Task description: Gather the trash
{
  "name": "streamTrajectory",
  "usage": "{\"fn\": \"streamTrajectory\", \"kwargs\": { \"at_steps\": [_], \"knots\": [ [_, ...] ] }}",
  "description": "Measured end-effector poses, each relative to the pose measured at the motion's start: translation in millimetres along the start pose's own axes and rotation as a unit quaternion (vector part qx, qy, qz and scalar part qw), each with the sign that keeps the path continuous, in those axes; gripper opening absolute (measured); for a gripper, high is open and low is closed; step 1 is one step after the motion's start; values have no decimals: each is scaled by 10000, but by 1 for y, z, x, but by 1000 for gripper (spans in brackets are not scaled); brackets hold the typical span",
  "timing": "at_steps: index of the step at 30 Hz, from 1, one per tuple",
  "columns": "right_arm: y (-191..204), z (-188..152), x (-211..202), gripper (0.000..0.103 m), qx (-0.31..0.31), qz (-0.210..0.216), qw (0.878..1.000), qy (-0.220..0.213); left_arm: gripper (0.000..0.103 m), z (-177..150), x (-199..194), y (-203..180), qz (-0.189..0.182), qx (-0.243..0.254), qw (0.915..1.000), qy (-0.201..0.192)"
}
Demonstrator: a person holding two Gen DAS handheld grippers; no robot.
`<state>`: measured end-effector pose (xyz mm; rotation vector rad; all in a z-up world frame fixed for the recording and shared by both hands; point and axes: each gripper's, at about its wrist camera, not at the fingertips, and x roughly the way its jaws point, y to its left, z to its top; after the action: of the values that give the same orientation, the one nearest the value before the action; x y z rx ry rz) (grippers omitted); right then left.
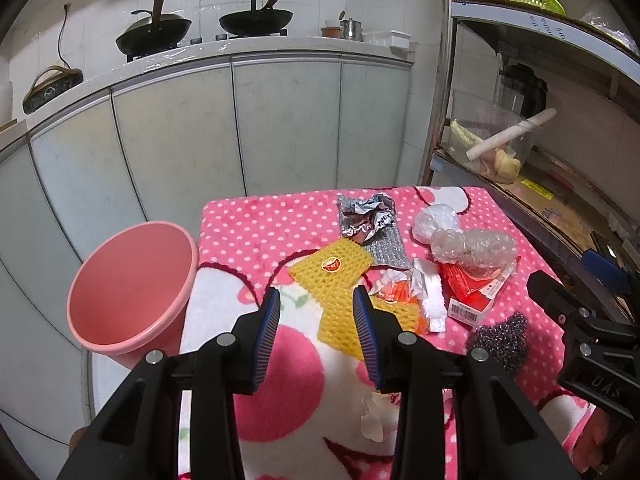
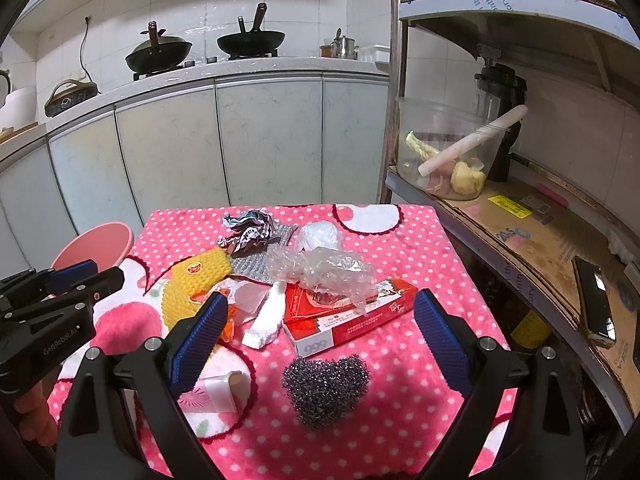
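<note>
Trash lies on a pink polka-dot cloth [image 1: 248, 224] over a small table: yellow foam net [image 1: 340, 292], crumpled foil wrapper [image 1: 366, 218], bubble wrap [image 2: 320, 268], red carton [image 2: 352, 320], white foam strip [image 2: 264, 320], steel scourer [image 2: 326, 384], white tissue bag [image 2: 320, 236]. A pink bin [image 1: 128, 284] stands left of the table. My left gripper [image 1: 316, 320] is open and empty, hovering over the near end of the yellow net. My right gripper [image 2: 320, 320] is wide open and empty, above the scourer and carton. It also shows in the left wrist view [image 1: 560, 296].
White kitchen cabinets [image 1: 240, 128] with woks [image 1: 256, 20] on the counter stand behind. A metal shelf rack [image 2: 520, 216] at the right holds a clear tub [image 2: 444, 148] and a phone [image 2: 596, 304]. A small paper roll [image 2: 224, 392] lies near the table front.
</note>
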<state>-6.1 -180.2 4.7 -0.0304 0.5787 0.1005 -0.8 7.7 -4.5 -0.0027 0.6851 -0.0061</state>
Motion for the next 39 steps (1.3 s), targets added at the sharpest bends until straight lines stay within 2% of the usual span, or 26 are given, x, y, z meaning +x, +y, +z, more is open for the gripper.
{"fn": "streamTrajectory", "kwargs": {
  "at_steps": [9,12,16,21,25,28,32,34,39],
  "knots": [
    [-13,-6,0,94,0,121,9998,165,37,-8,8,11,-412,40,9986,333],
    [-16,-9,-1,94,-34,164,9997,202,37,-12,10,16,-444,44,9981,423],
    [-20,-16,-1,84,-127,215,9992,327,37,-21,13,24,-535,-20,9968,597],
    [-25,-25,1,76,-158,450,9976,506,37,-33,9,32,-922,-45,9930,737],
    [-28,-30,4,66,-121,618,9961,623,37,-31,11,28,-958,37,9924,768],
    [-29,-32,9,66,-44,723,9950,694,40,-24,19,22,-972,95,9925,730],
    [-32,-33,12,66,-15,792,9941,744,42,-14,38,18,-1325,185,9869,902],
    [-34,-32,13,66,-7,803,9938,767,48,-9,51,16,-1457,309,9840,979],
    [-44,-31,20,66,113,872,9919,915,48,-2,82,9,-1468,731,9800,1127]
  ]
}}
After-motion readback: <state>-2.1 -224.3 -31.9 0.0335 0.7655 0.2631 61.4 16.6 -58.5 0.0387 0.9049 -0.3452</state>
